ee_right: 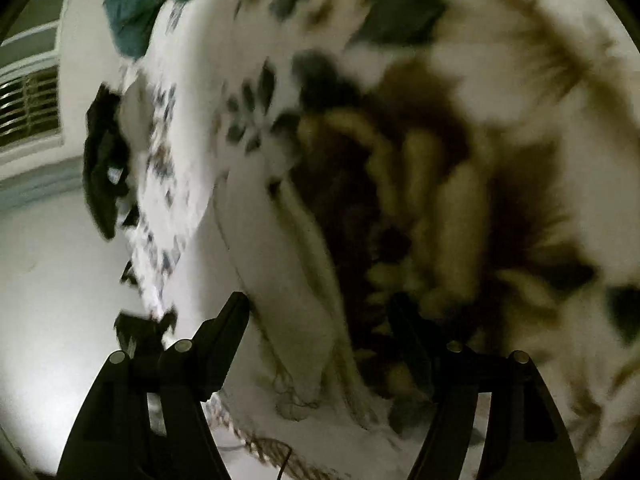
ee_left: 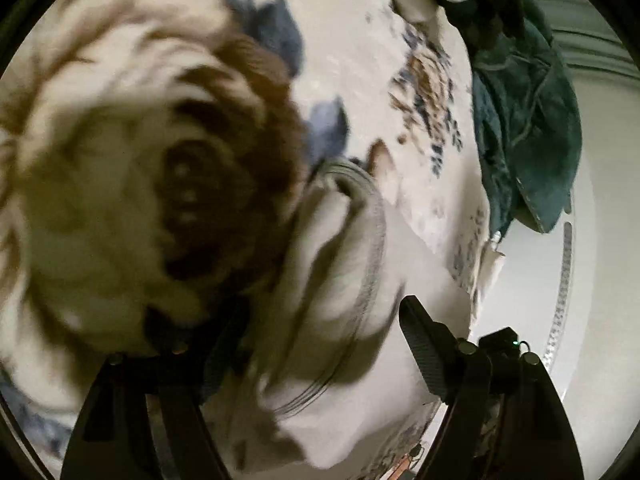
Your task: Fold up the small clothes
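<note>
- Soft matt cloth, cream with brown and blue flower print: bedspread (ee_left: 352,40).
- Pale knit cloth with a ribbed grey band: small white garment (ee_left: 344,272).
- Thick, nappy teal cloth, stitched along the hems: teal garment (ee_left: 528,120).
- Matt black plastic, ridged pads, small metal pins: left gripper (ee_left: 280,332), right gripper (ee_right: 320,320).

The left gripper (ee_left: 320,344) is built of black plastic, with two wedge-shaped fingers (ee_left: 424,352) faced in ribbed pads. Round silver screws (ee_left: 464,346) are set at the finger joints, and a small green light (ee_left: 516,343) is seen beside them. The right gripper (ee_right: 320,340) is made alike: black fingers (ee_right: 224,344), silver screws (ee_right: 183,345).
</note>
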The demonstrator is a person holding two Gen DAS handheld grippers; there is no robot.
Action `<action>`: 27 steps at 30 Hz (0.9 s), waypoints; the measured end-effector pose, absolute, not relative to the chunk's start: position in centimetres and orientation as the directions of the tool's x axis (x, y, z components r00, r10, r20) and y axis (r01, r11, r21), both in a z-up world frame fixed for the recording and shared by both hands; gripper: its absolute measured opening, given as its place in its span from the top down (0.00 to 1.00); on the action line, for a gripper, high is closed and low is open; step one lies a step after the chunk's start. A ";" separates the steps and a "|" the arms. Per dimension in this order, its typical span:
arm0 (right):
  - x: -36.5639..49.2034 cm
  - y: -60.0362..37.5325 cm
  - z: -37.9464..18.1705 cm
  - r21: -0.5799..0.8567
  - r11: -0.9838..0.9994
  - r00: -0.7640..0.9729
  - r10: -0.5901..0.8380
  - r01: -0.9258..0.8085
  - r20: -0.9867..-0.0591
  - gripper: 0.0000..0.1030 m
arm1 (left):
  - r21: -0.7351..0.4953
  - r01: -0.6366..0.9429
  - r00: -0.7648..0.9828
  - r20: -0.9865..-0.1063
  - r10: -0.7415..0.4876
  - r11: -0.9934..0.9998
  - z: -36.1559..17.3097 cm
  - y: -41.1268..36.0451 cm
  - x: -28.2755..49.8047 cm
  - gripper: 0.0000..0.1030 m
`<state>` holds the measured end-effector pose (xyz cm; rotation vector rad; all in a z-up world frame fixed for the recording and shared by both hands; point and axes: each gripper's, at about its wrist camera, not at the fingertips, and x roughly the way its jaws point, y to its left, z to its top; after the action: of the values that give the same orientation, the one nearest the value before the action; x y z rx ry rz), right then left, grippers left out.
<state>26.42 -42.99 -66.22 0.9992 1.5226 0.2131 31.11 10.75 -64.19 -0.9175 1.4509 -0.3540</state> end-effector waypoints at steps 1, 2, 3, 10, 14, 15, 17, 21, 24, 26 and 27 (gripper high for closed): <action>26.5 -42.4 -66.6 0.675 0.590 0.118 0.708 0.442 -0.697 0.28 | -0.717 -0.314 0.138 -0.684 -0.717 0.623 -64.4 10.6 31.2 0.25; 26.6 -41.7 -67.0 0.698 0.567 0.121 0.732 0.437 -0.670 0.28 | -0.720 -0.313 0.133 -0.679 -0.722 0.619 -64.5 10.3 31.4 0.25; 26.6 -41.3 -67.4 0.715 0.545 0.122 0.752 0.437 -0.648 0.28 | -0.723 -0.311 0.129 -0.675 -0.726 0.617 -64.5 10.3 31.5 0.25; 27.0 -38.4 -68.4 0.720 0.551 0.102 0.760 0.423 -0.642 0.73 | -0.724 -0.238 0.136 -0.684 -0.716 0.647 -62.8 8.2 32.0 0.82; 27.0 -37.4 -67.1 0.704 0.578 0.116 0.734 0.412 -0.670 0.79 | -0.735 -0.227 0.189 -0.676 -0.712 0.639 -61.0 8.3 32.1 0.83; 27.1 -37.3 -66.5 0.700 0.585 0.116 0.728 0.410 -0.676 0.80 | -0.739 -0.227 0.196 -0.673 -0.713 0.635 -60.5 8.5 32.2 0.84; 27.3 -36.7 -65.2 0.692 0.602 0.114 0.716 0.398 -0.689 0.80 | -0.747 -0.222 0.199 -0.664 -0.721 0.627 -59.4 8.9 32.3 0.84; 28.7 -35.0 -61.3 0.683 0.634 0.113 0.697 0.363 -0.708 0.81 | -0.751 -0.207 0.217 -0.660 -0.719 0.627 -56.8 10.3 33.1 0.84; 30.4 -33.3 -58.0 0.682 0.649 0.123 0.688 0.335 -0.715 0.81 | -0.755 -0.193 0.244 -0.655 -0.715 0.626 -53.9 11.8 34.3 0.84; 32.0 -31.7 -55.5 0.683 0.662 0.132 0.681 0.310 -0.720 0.81 | -0.759 -0.184 0.267 -0.650 -0.711 0.625 -51.5 13.2 35.6 0.84; 32.9 -30.9 -54.3 0.685 0.664 0.137 0.681 0.299 -0.719 0.81 | -0.758 -0.177 0.280 -0.650 -0.707 0.627 -50.2 14.0 36.5 0.84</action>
<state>32.95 -30.87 -54.34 0.8695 1.4548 0.3337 36.49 14.03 -50.17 -0.8640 1.2683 -0.4218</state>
